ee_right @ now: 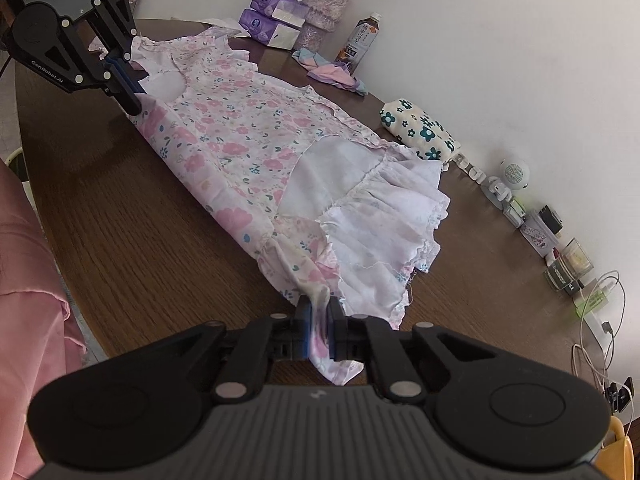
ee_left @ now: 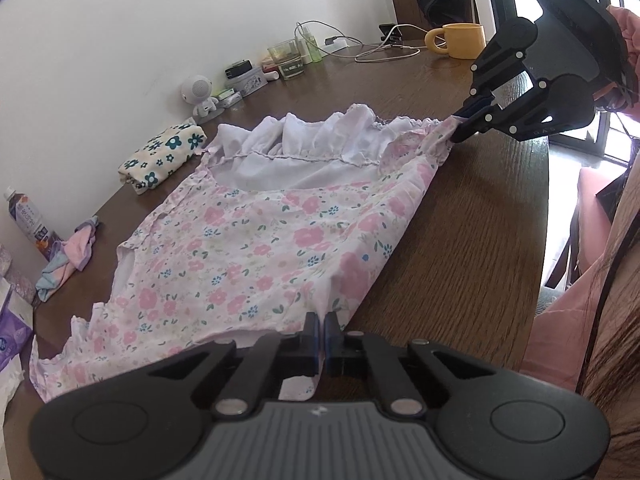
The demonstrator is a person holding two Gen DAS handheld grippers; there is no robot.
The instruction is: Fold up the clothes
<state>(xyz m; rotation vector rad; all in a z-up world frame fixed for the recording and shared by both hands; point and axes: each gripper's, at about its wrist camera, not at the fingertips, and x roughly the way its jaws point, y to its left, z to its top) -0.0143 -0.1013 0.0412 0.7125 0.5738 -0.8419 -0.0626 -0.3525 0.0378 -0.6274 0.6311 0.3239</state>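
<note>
**Floral dress pinned at both near-edge corners**

On the wooden surface (ee_left: 460,240) lies the floral dress (ee_left: 256,240), thin, light, floppy; prob. slides easily. Left gripper (ee_left: 322,326) is clamped on the near edge by the armhole end, right gripper (ee_right: 318,312) pinches the ruffled hem corner. Long axis runs gripper to gripper, along the surface's near edge. Best hold: seams & corners, not mid-cloth.

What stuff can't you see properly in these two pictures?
- Bottle label, right wrist view: print too small to read.
- Yellow mug, right wrist view: cut off by the frame edge and the right gripper.
- Floral dress near hem, left wrist view: hidden behind the left gripper.
</note>
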